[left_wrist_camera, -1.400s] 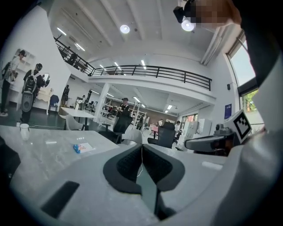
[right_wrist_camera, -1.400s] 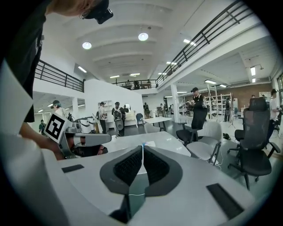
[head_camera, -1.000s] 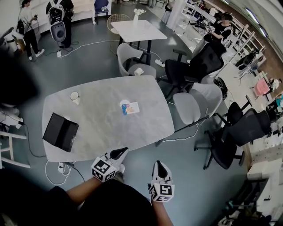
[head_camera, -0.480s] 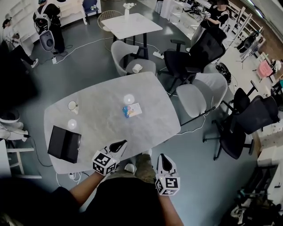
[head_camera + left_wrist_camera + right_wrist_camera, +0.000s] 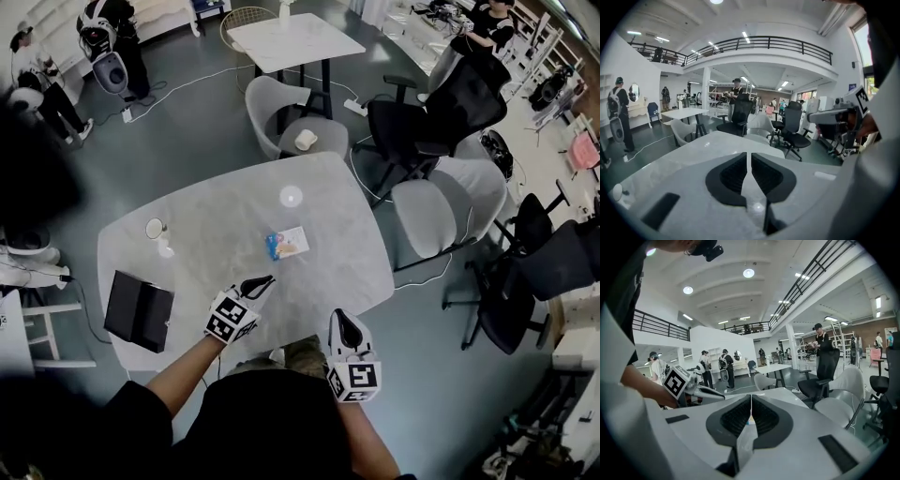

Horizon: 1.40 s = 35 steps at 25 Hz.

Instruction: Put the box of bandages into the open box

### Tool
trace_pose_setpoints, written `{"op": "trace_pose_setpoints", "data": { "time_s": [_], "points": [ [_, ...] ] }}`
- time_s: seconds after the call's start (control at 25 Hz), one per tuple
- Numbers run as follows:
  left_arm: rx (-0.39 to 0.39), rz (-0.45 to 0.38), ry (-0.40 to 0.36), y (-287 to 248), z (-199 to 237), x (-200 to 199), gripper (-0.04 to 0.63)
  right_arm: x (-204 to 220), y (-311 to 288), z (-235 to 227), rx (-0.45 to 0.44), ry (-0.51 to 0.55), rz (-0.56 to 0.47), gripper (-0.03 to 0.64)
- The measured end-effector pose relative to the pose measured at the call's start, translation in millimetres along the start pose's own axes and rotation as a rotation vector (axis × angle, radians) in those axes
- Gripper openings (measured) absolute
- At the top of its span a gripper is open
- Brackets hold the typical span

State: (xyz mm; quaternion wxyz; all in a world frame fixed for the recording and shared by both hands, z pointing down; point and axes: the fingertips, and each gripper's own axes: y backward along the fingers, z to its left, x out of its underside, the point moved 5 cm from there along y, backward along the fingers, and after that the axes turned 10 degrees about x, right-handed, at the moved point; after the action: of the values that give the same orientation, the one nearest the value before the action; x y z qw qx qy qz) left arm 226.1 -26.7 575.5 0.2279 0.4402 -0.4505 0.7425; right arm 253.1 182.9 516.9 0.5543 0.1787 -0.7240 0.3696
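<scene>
The box of bandages (image 5: 288,244), small and flat with blue and orange print, lies near the middle of the grey marble table (image 5: 216,216). The open box (image 5: 139,309) is black and sits at the table's near left corner. My left gripper (image 5: 265,280) is shut and empty; it hovers over the table's near edge, a short way in front of the bandages. My right gripper (image 5: 344,320) is shut and empty, just off the near edge to the right. In the left gripper view the jaws (image 5: 749,154) meet over the tabletop. The right gripper (image 5: 751,397) looks across the table.
A white cup (image 5: 156,228) stands on the table's left side. A grey chair (image 5: 436,211) and a black office chair (image 5: 441,112) stand at the right. Another grey chair (image 5: 281,117) stands at the far end. People stand at the far left.
Both grippers have moved forward to the table; the left one now reaches over its near edge. The table and the bandages appear closer in the head view.
</scene>
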Motion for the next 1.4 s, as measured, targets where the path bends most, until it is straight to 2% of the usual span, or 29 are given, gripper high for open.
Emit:
{"op": "trace_pose_setpoints", "data": {
  "time_s": [0.16,0.24,0.28,0.52,0.68,0.8,0.96,1.08,1.16,1.28,1.4],
  "points": [
    [-0.012,0.077,0.004,-40.2,35.1,1.0,0.033,-8.7,-42.5,-19.3,-0.036,-0.009,0.013,0.014],
    [-0.010,0.133,0.011,-61.6,51.5,3.3,0.184,-7.7,-60.7,-30.6,-0.046,-0.036,0.030,0.014],
    [-0.007,0.166,0.006,-72.6,60.3,5.6,0.217,-4.5,-69.8,-36.5,-0.049,-0.050,0.043,0.014],
    [0.022,0.364,-0.041,-131.2,115.6,35.3,0.324,16.2,-118.6,-65.8,-0.054,-0.084,0.126,0.014],
    [0.101,0.504,-0.032,-171.8,137.4,67.4,0.404,13.7,-144.8,-86.1,-0.043,-0.092,0.137,0.012],
    [0.143,0.584,-0.053,-194.1,142.2,80.8,0.426,10.4,-157.4,-97.0,-0.044,-0.101,0.147,0.012],
    [0.111,0.679,-0.139,-215.1,159.2,89.9,0.443,14.3,-176.3,-99.9,-0.085,-0.074,0.177,0.012],
    [0.127,0.700,-0.110,-228.4,166.8,97.9,0.443,17.3,-186.0,-99.2,-0.107,-0.004,0.191,0.012],
    [0.153,0.746,-0.093,-231.7,169.0,109.5,0.443,19.7,-192.7,-100.2,-0.113,0.000,0.200,0.012],
    [0.177,0.808,-0.118,-231.8,171.3,122.2,0.442,20.4,-203.4,-104.5,-0.117,-0.011,0.208,0.012],
    [0.178,0.791,-0.115,-231.7,172.9,121.5,0.440,22.6,-214.8,-112.4,-0.119,-0.010,0.220,0.012]
  ]
}}
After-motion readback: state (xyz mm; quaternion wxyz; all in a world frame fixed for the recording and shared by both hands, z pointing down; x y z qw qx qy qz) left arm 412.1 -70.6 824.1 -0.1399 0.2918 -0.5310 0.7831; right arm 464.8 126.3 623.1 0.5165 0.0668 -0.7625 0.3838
